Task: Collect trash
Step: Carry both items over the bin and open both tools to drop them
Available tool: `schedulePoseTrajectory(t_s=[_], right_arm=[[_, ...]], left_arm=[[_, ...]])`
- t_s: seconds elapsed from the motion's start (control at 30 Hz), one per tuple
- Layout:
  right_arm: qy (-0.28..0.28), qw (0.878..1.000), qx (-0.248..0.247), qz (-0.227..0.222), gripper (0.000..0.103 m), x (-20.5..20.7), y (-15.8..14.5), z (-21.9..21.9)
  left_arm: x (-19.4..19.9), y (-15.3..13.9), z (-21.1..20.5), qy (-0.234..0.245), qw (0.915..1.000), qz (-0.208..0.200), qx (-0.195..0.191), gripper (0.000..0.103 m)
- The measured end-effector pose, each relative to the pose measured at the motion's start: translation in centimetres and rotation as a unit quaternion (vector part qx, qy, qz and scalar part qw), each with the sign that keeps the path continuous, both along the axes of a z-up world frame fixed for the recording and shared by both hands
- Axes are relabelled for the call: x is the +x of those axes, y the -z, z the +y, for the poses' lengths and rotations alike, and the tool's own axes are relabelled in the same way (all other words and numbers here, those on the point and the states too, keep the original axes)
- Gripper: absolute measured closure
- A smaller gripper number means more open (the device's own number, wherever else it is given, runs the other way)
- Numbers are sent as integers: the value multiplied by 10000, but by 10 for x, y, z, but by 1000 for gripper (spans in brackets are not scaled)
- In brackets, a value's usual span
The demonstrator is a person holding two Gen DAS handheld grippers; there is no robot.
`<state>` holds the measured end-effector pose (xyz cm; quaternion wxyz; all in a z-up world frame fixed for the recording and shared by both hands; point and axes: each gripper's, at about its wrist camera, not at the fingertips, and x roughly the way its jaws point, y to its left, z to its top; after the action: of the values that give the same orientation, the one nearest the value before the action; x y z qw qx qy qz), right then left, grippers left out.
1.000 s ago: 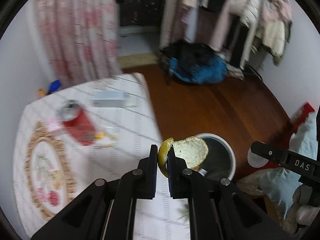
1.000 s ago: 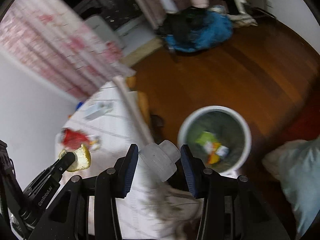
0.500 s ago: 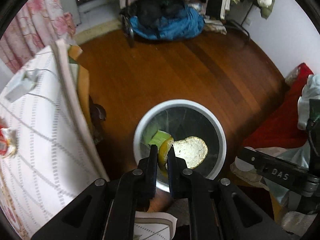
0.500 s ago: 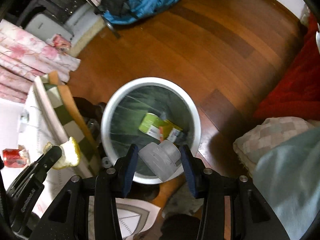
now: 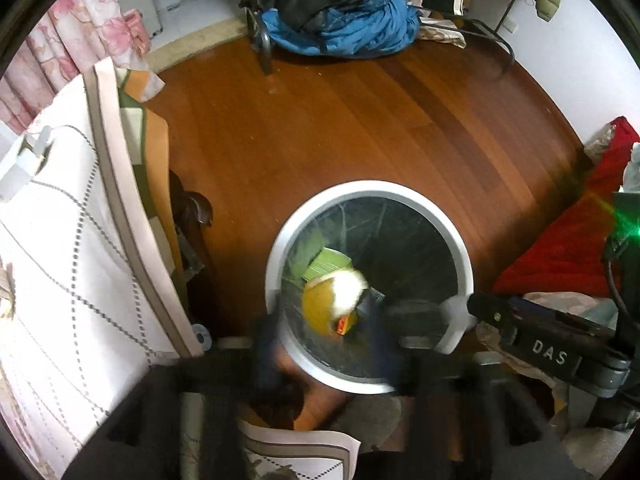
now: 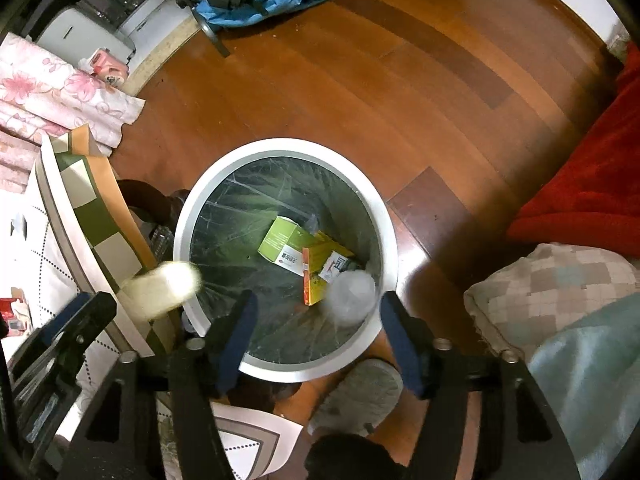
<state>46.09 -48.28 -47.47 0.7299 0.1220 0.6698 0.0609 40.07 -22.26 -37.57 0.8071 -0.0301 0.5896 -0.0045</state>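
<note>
1. Hanging over the round white waste bin with a dark liner [image 6: 387, 236], the right gripper [image 6: 316, 330] has its blue-padded fingers [image 6: 236, 330] spread wide with nothing between them.
2. Blurred, a clear plastic bottle [image 6: 352, 294] shows between and just ahead of those fingers, inside the bin's rim near its right wall; it touches neither finger.
3. On the bin's floor lie a green and white carton [image 6: 286, 246] and a yellow and orange box [image 6: 320, 270], touching each other, the box partly under the bottle.
4. In the left wrist view the left gripper [image 5: 326, 354] is heavily smeared; its dark fingers [image 5: 266, 354] stand apart on either side of the bin's near rim [image 5: 466, 264], released.
5. A piece of yellow fruit peel with a white pith side [image 5: 332, 300] appears blurred above the bin's opening, free of both fingers, over the green carton [image 5: 328, 262].
6. From the right wrist view the same peel [image 6: 164, 290] shows as a pale blur at the bin's left rim, just ahead of the left gripper's black tip [image 6: 86, 320].
7. The bin stands on a brown wooden floor [image 5: 360, 128], beside a table draped in a white dotted-line cloth [image 5: 60, 240].
8. A grey slipper [image 6: 360, 394] lies just beside the bin's near edge; a red blanket [image 6: 592, 188] lies to the right.
</note>
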Motion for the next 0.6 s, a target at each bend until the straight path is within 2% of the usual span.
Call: schedulePoseTrajectory(t_s=[0.03, 0.07, 0.2, 0.4, 0.6], right_arm=[[-5, 10000, -46, -19, 19, -1, -3, 1], [-4, 10000, -56, -39, 12, -3, -6, 1], [34, 9996, -245, -114, 4, -10, -21, 1], [-37, 9984, -506, -266, 3, -25, -54, 4], [-12, 9975, -503, -492, 3, -38, -92, 1]], left_arm=[[-1, -2, 0, -2, 10000, -34, 22, 11], [0, -3, 1, 1, 10000, -61, 44, 7], [-1, -11, 4, -3, 9999, -88, 125, 7], [-13, -35, 10, -75, 9994, -268, 206, 7], [-25, -67, 14, -117, 9986, -469, 212, 7]])
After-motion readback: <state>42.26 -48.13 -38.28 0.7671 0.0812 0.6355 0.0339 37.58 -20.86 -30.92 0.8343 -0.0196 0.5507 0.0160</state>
